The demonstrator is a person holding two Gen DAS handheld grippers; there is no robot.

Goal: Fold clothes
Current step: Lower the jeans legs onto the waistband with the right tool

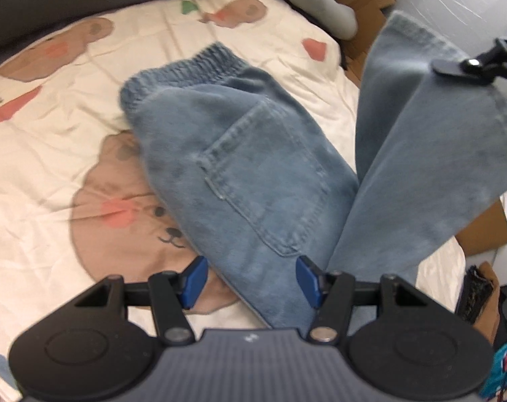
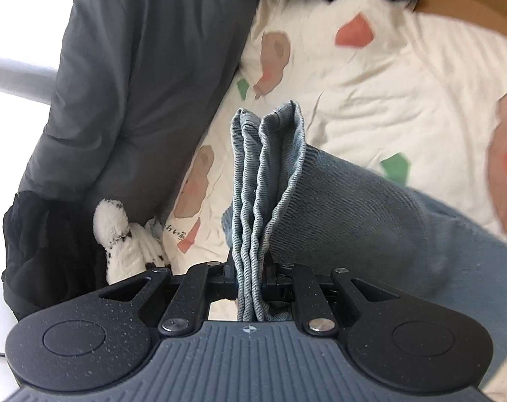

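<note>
- The right gripper (image 2: pixel 251 268) is clamped on the leg ends of the jeans (image 1: pixel 253 181); 4 or so layers of hem stand bunched between its closed fingers.
- The left gripper (image 1: pixel 251 279) is spread wide and holds nothing; it hovers just above the seat of the jeans, near the back pocket (image 1: pixel 263 174).
- The jeans lie on the quilt (image 1: pixel 69 134) with the waistband (image 1: pixel 186 67) at the far end. The leg section rises off the bed to the right, held up by the right gripper (image 1: pixel 481 63).
- Judged step: the lifted legs are being carried over toward the waistband. Keep the hems level and stacked, and keep the cloth taut so no slack bunches at the fold line.
- The left gripper looks well placed to pin the seat at the fold line; press flat, not pinching.
- Open room: bare quilt lies to the left of the jeans and beyond the waistband.
- Edges: a gray pillow (image 2: pixel 126 83) borders the far side, a cardboard box (image 1: pixel 364 10) the right side, and a plush toy (image 2: pixel 126 241) sits beside the pillow. Keep the swing clear of these.
</note>
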